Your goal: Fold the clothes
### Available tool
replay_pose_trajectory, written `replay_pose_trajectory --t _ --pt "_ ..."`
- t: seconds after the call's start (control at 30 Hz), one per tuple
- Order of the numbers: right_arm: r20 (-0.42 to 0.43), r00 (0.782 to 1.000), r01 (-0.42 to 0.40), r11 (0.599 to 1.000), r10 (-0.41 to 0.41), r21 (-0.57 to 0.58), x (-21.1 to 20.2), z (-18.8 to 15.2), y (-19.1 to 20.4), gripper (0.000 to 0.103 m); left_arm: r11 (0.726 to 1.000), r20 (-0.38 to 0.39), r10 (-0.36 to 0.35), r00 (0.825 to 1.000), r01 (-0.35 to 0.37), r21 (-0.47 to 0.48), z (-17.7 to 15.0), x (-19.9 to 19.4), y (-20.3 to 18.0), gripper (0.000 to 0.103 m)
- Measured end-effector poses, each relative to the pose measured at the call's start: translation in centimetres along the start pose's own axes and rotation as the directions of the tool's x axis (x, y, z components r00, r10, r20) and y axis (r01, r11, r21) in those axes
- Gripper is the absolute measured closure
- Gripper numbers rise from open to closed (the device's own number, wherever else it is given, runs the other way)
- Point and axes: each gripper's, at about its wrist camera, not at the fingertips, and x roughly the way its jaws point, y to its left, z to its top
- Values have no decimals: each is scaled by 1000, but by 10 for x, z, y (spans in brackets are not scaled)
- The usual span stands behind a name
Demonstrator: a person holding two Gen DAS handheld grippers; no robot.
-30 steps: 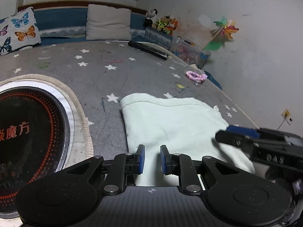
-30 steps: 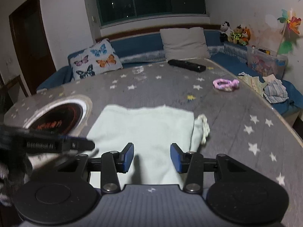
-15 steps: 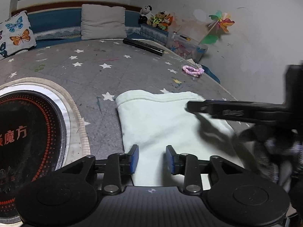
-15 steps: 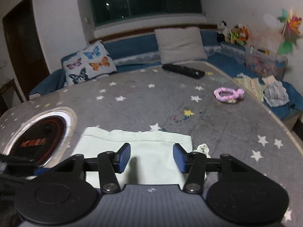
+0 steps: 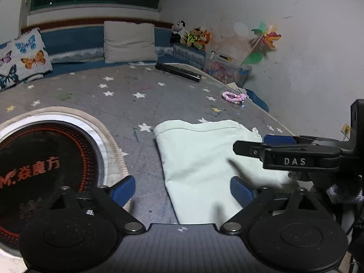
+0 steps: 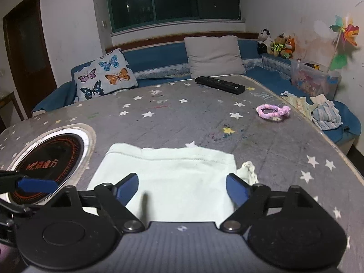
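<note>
Pale-green cloth (image 6: pixel 173 182) lying flat in a folded rectangle on the counter (image 6: pixel 261 141), both the left claw (image 5: pixel 182 188) and right claw (image 6: pixel 182 187) hovering wide open and empty, possibly risking rumpling the edges if dragging across it.

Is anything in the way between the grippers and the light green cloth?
Nothing visible. The left gripper and right gripper are both open just above the folded cloth, with only air between.
</note>
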Motion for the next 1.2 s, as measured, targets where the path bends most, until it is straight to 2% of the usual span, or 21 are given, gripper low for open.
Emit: replay_pose_trajectory --t 0.1,0.37,0.57,0.7,1.2 --pt "7 1000 1 1000 -1 10 -10 -7 5 10 1000 21 7 1000 -7 9 -4 -11 0 0" --pt "20 1000 8 999 -9 45 -33 -23 11 0 1000 47 0 999 0 3 -17 -33 1 0" --pt "33 999 3 997 -6 74 -50 -36 16 0 1000 85 1 996 -1 4 -23 -48 -4 0" --pt "37 999 1 996 -5 89 -58 -42 19 0 1000 87 26 996 -27 9 -27 -55 -8 0" --pt "25 999 27 993 -30 112 -82 -64 32 0 994 16 78 997 -79 78 -49 -67 -11 0"
